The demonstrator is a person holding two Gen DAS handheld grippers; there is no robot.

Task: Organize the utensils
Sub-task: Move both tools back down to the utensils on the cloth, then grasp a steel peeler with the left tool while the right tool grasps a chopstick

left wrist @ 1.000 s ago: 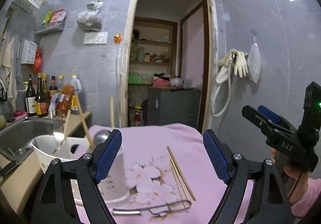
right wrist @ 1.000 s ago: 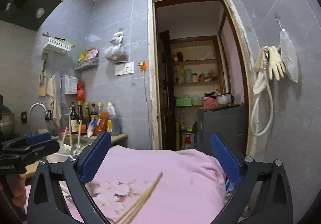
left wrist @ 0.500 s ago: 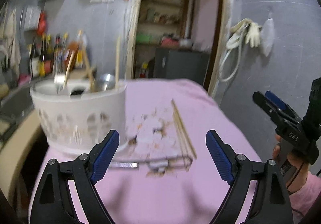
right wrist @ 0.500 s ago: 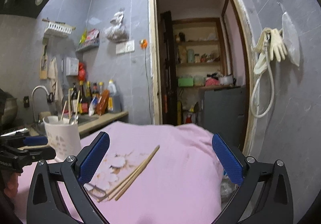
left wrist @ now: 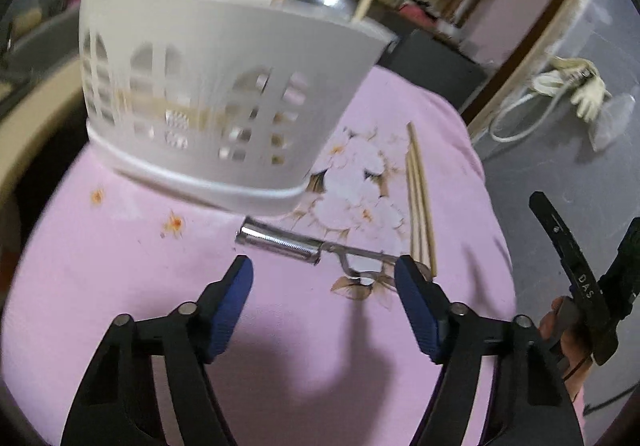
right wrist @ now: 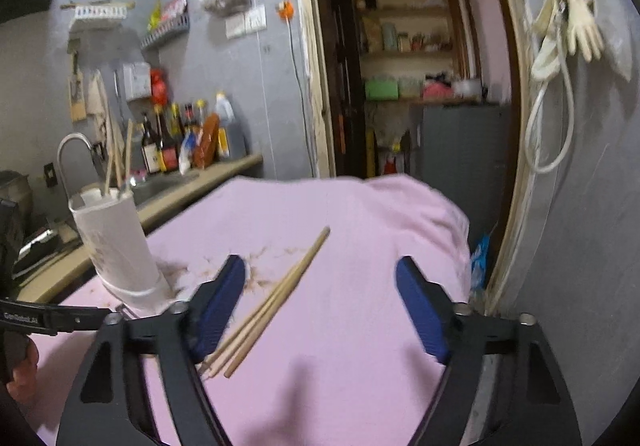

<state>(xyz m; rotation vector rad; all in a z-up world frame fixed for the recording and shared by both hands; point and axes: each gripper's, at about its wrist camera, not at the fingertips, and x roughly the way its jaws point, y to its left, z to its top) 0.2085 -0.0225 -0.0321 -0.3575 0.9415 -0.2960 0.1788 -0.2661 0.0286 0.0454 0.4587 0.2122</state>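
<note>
Pink cloth point(left wrist: 120, 266), flower-printed, covering the bench. White perforated utensil holder point(left wrist: 208, 102) standing on it, containing a fork, a spoon and chopsticks. Metal peeler point(left wrist: 296, 244) lying flat just in front of the holder's base. Loose wooden chopsticks point(left wrist: 418, 198), bundled side by side, beside the peeler's handle end. Left hand-held gripper point(left wrist: 324, 278): jaws wide apart, holding nothing, poised just short of the peeler. Right hand-held gripper point(right wrist: 320, 278): jaws wide apart, holding nothing, chopsticks point(right wrist: 276, 302) lying between its fingers.

On the cloth point(left wrist: 120, 286), the peeler point(left wrist: 288, 244) lies before the basket point(left wrist: 208, 106), chopsticks point(left wrist: 418, 202) to its right.
</note>
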